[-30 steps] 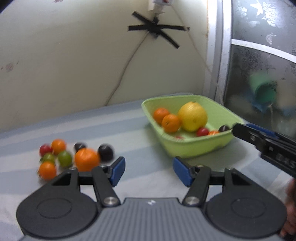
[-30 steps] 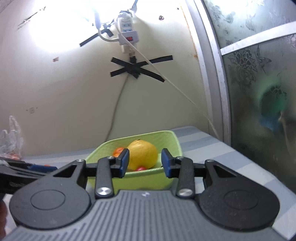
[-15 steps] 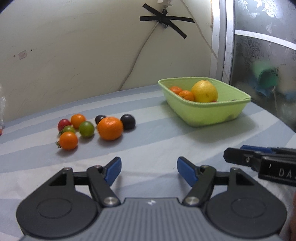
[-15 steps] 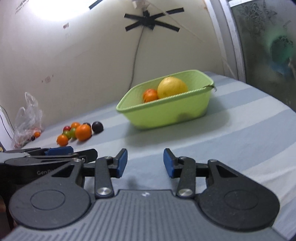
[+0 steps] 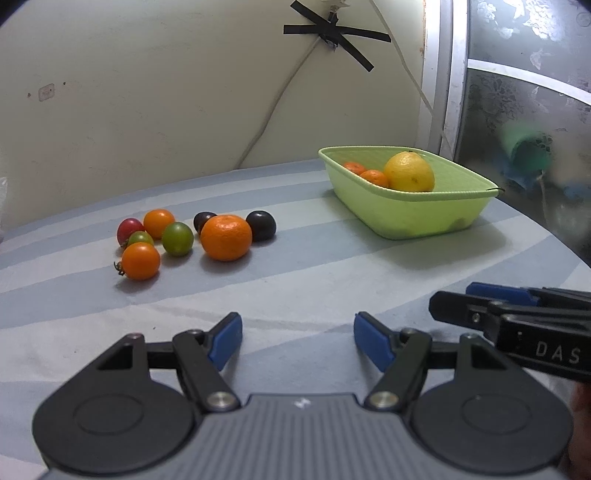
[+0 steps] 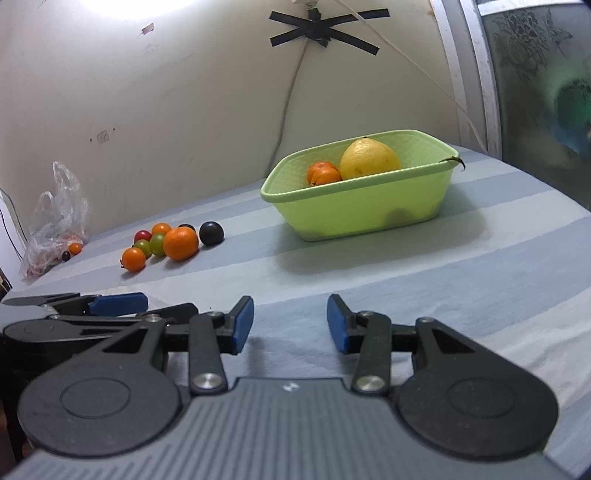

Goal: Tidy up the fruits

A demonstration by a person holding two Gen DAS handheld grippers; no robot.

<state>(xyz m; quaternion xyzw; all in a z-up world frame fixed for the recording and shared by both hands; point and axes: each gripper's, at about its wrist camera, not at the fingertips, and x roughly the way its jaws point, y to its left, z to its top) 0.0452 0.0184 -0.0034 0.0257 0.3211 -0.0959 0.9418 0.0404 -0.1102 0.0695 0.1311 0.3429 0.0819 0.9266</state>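
Observation:
A light green basket (image 5: 417, 218) (image 6: 362, 206) stands at the back right of the striped cloth. It holds a yellow lemon (image 5: 408, 171) (image 6: 369, 158) and two mandarins (image 5: 375, 178). To its left lies a loose cluster: a mandarin (image 5: 226, 237) (image 6: 180, 243), a dark plum (image 5: 261, 225) (image 6: 211, 233), a green tomato (image 5: 177, 238), an orange tomato (image 5: 140, 260) and other small ones. My left gripper (image 5: 297, 339) is open with nothing between its pads, well short of the cluster. My right gripper (image 6: 290, 321) is open and empty beside it, short of the basket.
A crumpled plastic bag (image 6: 55, 229) with small fruits lies at the far left against the wall. A cable taped with black strips (image 5: 332, 31) runs down the wall behind the basket. A window frame (image 5: 448, 81) bounds the right side.
Both grippers have drawn back from the basket toward the near side of the cloth. Their jaws stand somewhat wider than a second ago. The fruit has not moved.

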